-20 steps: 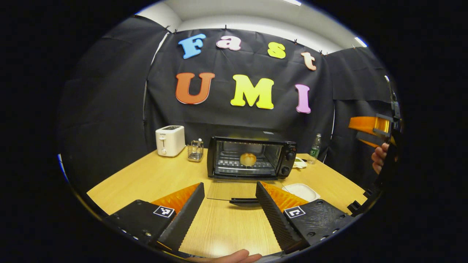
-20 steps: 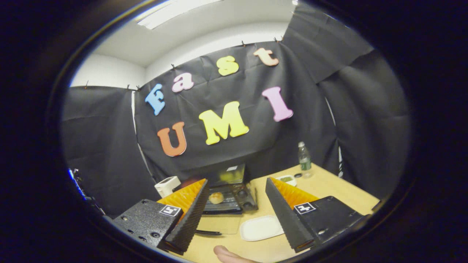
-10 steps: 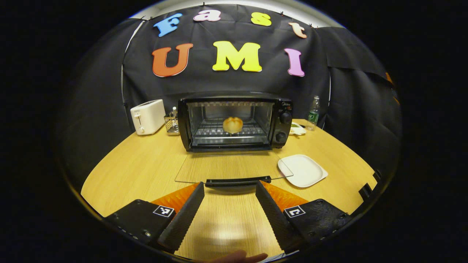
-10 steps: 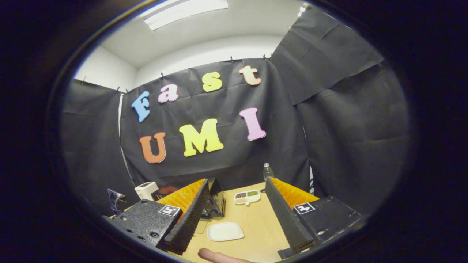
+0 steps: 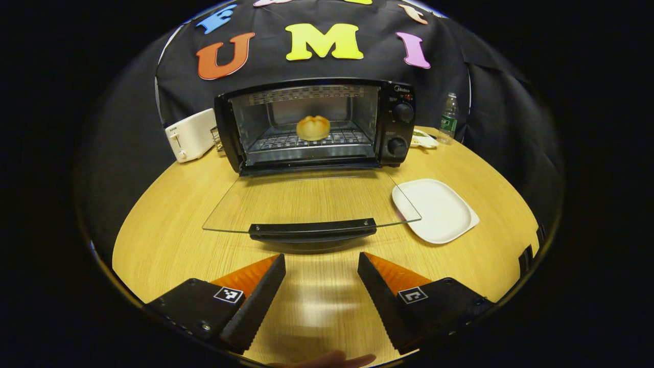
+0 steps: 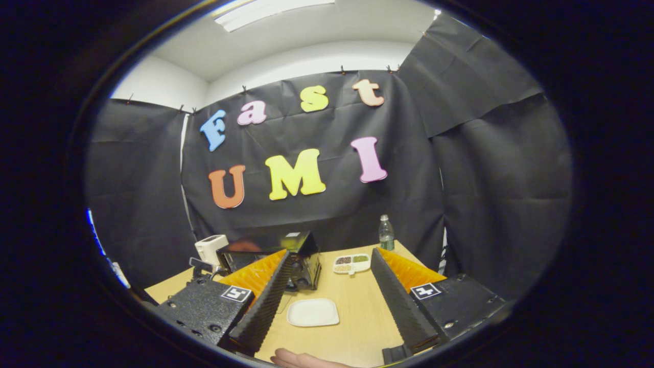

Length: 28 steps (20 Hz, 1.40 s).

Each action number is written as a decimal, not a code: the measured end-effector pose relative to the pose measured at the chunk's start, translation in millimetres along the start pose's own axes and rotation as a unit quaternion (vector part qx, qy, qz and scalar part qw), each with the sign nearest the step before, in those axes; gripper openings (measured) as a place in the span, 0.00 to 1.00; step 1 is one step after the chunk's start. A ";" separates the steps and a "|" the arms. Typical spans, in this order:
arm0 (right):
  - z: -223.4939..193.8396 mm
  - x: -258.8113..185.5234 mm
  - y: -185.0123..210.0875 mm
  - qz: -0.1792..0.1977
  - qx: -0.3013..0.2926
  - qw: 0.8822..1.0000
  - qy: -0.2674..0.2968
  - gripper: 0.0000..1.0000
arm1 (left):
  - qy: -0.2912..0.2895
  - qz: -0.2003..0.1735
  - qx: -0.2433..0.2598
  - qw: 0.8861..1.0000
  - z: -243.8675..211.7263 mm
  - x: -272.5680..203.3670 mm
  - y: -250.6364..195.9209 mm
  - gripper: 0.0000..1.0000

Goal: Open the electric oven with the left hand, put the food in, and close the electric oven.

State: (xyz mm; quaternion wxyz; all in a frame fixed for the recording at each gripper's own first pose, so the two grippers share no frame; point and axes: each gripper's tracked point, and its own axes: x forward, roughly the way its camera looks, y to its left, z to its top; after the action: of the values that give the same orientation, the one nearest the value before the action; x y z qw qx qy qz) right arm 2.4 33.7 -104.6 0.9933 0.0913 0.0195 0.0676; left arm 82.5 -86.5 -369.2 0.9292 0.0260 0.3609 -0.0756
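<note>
My left gripper (image 5: 321, 266) has come lower and nearer the oven door's handle (image 5: 312, 230); fingers spread wide, holding nothing. The bun (image 5: 313, 127) sits on the rack inside the electric oven (image 5: 396, 128), so only closing is left, I judge. The white plate (image 5: 437, 210) is bare. A second ago I was farther back. My right gripper (image 6: 331, 280) has swung off right, wide open, empty.

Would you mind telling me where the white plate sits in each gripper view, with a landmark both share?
Left gripper view: white plate right of centre, beside the open oven door's right corner.
Right gripper view: low centre, between the right gripper's fingers.
Shared landmark: the water bottle at the table's far edge.
</note>
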 end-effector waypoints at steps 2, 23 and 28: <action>-5.4 0.5 3.5 0.009 -0.015 1.000 0.002 0.93 | 0.004 -0.006 -0.003 1.000 1.2 8.9 -6.6 0.89; -23.9 13.3 -10.2 -0.018 -0.022 1.000 0.014 0.93 | 0.008 0.007 -0.017 1.000 27.6 6.2 5.2 0.96; -30.8 16.0 -10.8 -0.021 -0.012 0.999 0.027 0.93 | -0.028 0.010 -0.009 1.000 50.0 -3.0 7.4 0.96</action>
State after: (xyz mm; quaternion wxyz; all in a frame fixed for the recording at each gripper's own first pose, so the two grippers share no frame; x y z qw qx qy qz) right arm 18.0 30.8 -137.3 0.9946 0.0776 0.0472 0.0499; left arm 114.8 -84.0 -330.3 0.9397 0.0191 0.3355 -0.0634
